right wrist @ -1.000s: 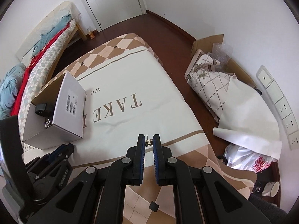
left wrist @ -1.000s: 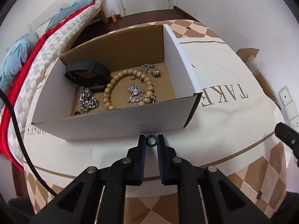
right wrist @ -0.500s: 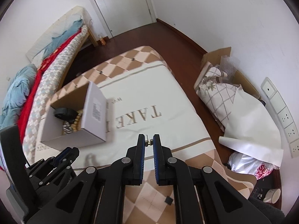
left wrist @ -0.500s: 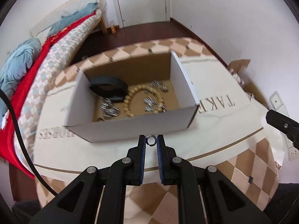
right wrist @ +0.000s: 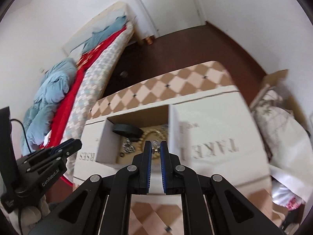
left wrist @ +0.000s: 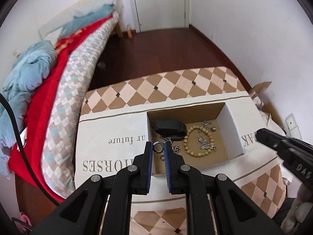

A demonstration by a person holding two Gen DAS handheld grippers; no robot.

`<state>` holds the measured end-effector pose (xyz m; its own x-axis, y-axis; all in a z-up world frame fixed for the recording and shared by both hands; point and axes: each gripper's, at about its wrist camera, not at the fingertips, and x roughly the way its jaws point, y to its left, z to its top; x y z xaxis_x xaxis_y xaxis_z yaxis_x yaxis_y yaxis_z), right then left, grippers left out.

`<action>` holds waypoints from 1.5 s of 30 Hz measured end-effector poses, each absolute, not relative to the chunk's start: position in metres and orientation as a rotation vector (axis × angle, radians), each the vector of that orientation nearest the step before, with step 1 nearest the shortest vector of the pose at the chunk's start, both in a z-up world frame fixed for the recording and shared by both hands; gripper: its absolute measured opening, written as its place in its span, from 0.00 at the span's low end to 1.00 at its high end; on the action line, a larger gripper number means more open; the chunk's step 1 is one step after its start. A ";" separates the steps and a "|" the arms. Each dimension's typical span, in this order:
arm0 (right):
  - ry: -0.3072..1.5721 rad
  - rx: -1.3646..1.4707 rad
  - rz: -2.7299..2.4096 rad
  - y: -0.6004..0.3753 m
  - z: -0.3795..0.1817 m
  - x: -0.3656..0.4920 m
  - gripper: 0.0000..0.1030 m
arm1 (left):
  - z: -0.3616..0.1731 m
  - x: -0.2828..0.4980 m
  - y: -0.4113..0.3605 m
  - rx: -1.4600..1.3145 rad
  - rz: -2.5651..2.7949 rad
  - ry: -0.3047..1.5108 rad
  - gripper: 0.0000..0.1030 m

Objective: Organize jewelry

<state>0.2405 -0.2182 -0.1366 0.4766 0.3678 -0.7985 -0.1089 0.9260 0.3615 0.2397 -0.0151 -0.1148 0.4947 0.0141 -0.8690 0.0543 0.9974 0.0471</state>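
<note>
A white cardboard box (left wrist: 233, 129) with a brown inside stands on the cloth-covered table. In it lie a black wristband (left wrist: 169, 126), a wooden bead bracelet (left wrist: 197, 141) and several silver charms (left wrist: 205, 145). My left gripper (left wrist: 158, 147) is shut on a small silver ring (left wrist: 158, 147) and holds it above the box's near left corner. My right gripper (right wrist: 156, 150) is shut on a tiny gold earring (right wrist: 155, 150) above the box (right wrist: 103, 143), near its front edge. The right gripper also shows in the left wrist view (left wrist: 285, 148).
The table cloth (left wrist: 109, 152) is cream with printed letters and a brown diamond border. A bed with red and blue bedding (left wrist: 39, 78) stands to the left. Dark wood floor and a white door (left wrist: 158, 4) lie beyond. Bags and a cardboard box (right wrist: 273, 105) sit to the right.
Both grippers have risen and moved forward over the box, each still holding its piece. The views now look down into the box from above.
</note>
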 end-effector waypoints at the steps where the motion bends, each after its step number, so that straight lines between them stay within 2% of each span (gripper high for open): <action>1: 1.045 0.279 0.302 -0.216 -0.139 0.246 0.09 | -0.118 0.248 -0.012 0.075 -0.026 1.076 0.09; 9: 1.217 0.100 0.276 -0.184 -0.170 0.295 0.09 | -0.139 0.288 0.003 0.011 -0.015 1.210 0.14; 11: 1.233 0.075 0.255 -0.183 -0.171 0.299 0.10 | -0.138 0.292 0.006 -0.003 -0.017 1.217 0.17; 12: 1.235 0.082 0.259 -0.184 -0.169 0.300 0.10 | -0.135 0.293 0.007 -0.004 -0.014 1.209 0.22; 13: 1.235 0.092 0.258 -0.185 -0.167 0.301 0.17 | -0.132 0.293 0.007 0.002 -0.008 1.199 0.35; 14: 1.233 0.098 0.256 -0.186 -0.165 0.301 0.32 | -0.130 0.294 0.008 0.005 -0.005 1.193 0.42; 15: 1.230 0.099 0.254 -0.186 -0.162 0.302 0.38 | -0.127 0.293 0.010 0.000 0.001 1.182 0.58; 16: 1.224 0.103 0.255 -0.187 -0.159 0.301 0.47 | -0.123 0.292 0.012 -0.006 0.012 1.170 0.69; 20: 1.220 0.110 0.249 -0.188 -0.148 0.301 0.51 | -0.115 0.290 0.021 -0.006 0.042 1.161 0.71; 21: 1.221 0.100 0.241 -0.188 -0.146 0.300 0.52 | -0.114 0.288 0.023 -0.002 0.053 1.160 0.76; 22: 1.222 0.083 0.228 -0.188 -0.144 0.299 0.58 | -0.113 0.286 0.025 -0.002 0.066 1.161 0.87; 24: 1.228 0.040 0.200 -0.186 -0.142 0.295 0.78 | -0.114 0.282 0.031 0.003 0.088 1.166 0.95; 25: 1.235 0.015 0.179 -0.184 -0.142 0.293 0.91 | -0.116 0.279 0.032 0.010 0.105 1.172 0.95; 26: 1.242 -0.013 0.160 -0.182 -0.143 0.289 0.97 | -0.118 0.277 0.034 0.018 0.122 1.180 0.95; 35: 1.266 -0.082 0.067 -0.177 -0.145 0.255 1.00 | -0.119 0.238 0.042 -0.005 0.175 1.193 0.96; 45: 1.137 -0.066 0.062 -0.175 -0.078 0.187 1.00 | -0.061 0.168 0.038 -0.042 0.169 1.074 0.96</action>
